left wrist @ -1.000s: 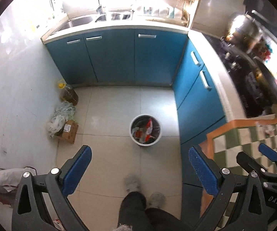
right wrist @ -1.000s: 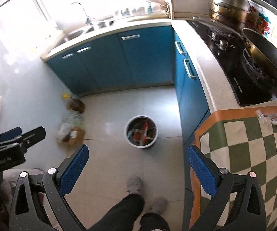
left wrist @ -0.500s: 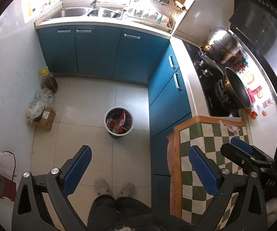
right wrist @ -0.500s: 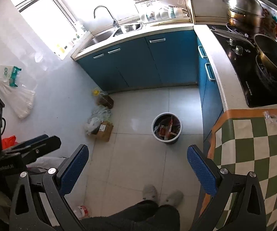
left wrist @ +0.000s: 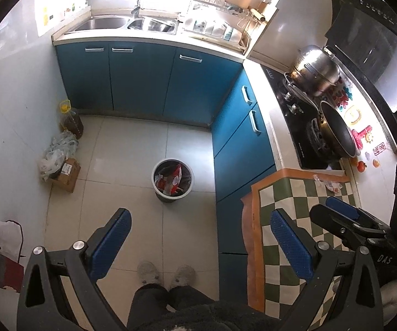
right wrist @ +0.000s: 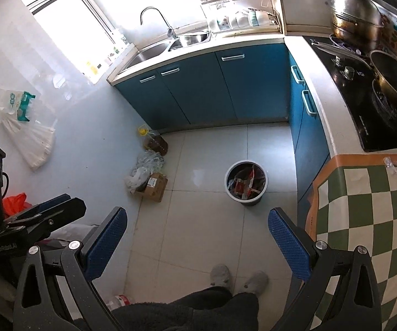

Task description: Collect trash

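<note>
left wrist: crumpled wrapper (left wrist: 329,184) lies across checkered cloth (left wrist: 286,193).

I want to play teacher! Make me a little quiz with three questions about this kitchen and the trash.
1. True or false: the bin on the floor already has wrappers inside.
2. Where does the crumpled wrapper lie? A) in the sink B) on the checked cloth C) inside the frying pan
3. Fill in: both the left hand-held gripper and the right hand-held gripper are ____ and hold nothing.

Key:
1. True.
2. B, on the checked cloth, at its far edge near the stove.
3. Open.
</note>
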`<action>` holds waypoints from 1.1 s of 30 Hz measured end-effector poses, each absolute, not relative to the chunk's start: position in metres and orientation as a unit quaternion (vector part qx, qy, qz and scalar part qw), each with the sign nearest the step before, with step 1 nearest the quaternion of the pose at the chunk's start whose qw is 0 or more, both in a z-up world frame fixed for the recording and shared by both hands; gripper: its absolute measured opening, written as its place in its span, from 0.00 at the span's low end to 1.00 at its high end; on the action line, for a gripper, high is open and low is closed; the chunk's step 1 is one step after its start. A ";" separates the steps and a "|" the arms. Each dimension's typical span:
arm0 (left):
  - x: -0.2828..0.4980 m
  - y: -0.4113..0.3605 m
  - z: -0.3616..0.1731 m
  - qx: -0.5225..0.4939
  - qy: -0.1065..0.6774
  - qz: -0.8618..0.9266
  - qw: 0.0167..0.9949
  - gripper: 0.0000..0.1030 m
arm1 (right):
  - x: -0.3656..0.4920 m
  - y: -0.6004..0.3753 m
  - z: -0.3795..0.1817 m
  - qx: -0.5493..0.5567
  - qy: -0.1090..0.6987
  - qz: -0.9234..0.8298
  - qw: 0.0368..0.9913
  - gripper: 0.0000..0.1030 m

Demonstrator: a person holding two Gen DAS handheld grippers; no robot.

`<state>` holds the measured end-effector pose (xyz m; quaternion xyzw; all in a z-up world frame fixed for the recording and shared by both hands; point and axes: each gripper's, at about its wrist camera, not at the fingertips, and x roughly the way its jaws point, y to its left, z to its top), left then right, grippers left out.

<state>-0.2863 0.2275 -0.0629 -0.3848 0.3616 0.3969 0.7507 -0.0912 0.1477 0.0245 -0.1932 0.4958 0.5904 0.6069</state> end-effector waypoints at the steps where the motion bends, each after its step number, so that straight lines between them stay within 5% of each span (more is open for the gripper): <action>1: -0.286 0.227 -0.063 -0.384 0.361 0.397 0.751 1.00 | -0.092 0.147 0.025 -0.194 0.496 0.590 0.607 1.00; 33: -0.281 0.232 -0.065 -0.371 0.385 0.366 0.762 1.00 | -0.087 0.143 0.021 -0.190 0.504 0.583 0.608 1.00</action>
